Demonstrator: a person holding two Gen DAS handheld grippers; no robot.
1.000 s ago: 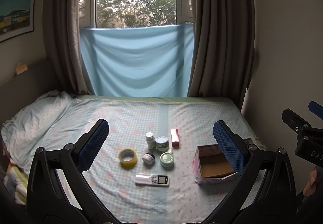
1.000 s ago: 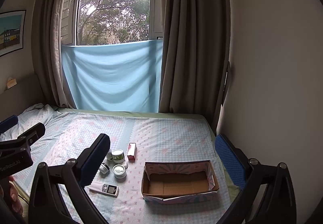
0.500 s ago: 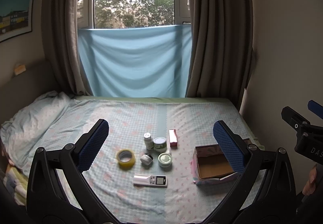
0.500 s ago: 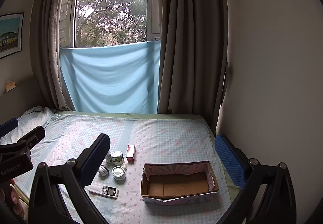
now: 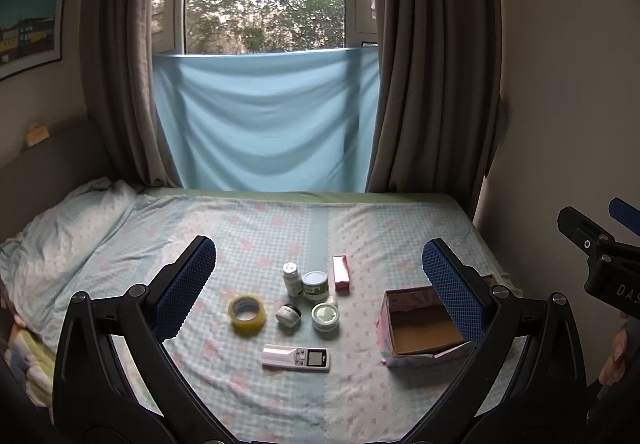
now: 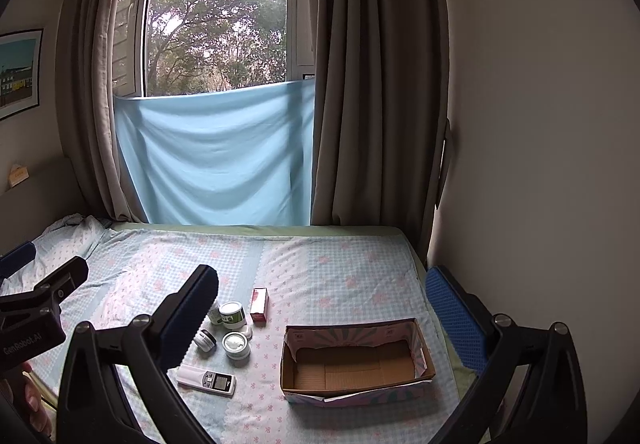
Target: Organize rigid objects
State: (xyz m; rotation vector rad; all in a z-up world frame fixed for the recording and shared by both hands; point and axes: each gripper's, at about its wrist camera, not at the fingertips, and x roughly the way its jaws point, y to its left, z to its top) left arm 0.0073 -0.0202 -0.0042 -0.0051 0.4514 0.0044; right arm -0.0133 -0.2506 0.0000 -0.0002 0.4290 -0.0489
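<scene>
On the bed point(image 5: 132, 236), a small group of rigid things is laid out on the patterned sheet, with an empty cardboard box point(image 5: 424, 328) standing to its right, well apart from the nearest item. Nothing is yet seen inside the box, so the task is judged to be at its very start. The group is made up of a tape roll point(image 5: 247, 314), a small dark-lidded jar point(image 5: 289, 314), a green-lidded jar point(image 5: 325, 316), a white bottle point(image 5: 291, 278) just beside a tin point(image 5: 315, 285), a pink carton point(image 5: 341, 273) behind them, and a remote point(image 5: 296, 357) at the front. The left gripper point(image 5: 316, 284) is held above the bed with its jaws spread wide and nothing between them; the group is framed almost centrally ahead of it and below. The right gripper point(image 6: 320, 320) is likewise held wide apart and empty, and in its view the box point(image 6: 356, 358) lies straight ahead while the group sits off to its left, partly hidden behind its left finger. From this, the left gripper is judged the better placed for a first pick and the right the nearer to the box. The remote point(image 6: 206, 379) lies with its long axis running across the left gripper's view, roughly left to right, so the jaws would have to be turned to close across its narrow width.
</scene>
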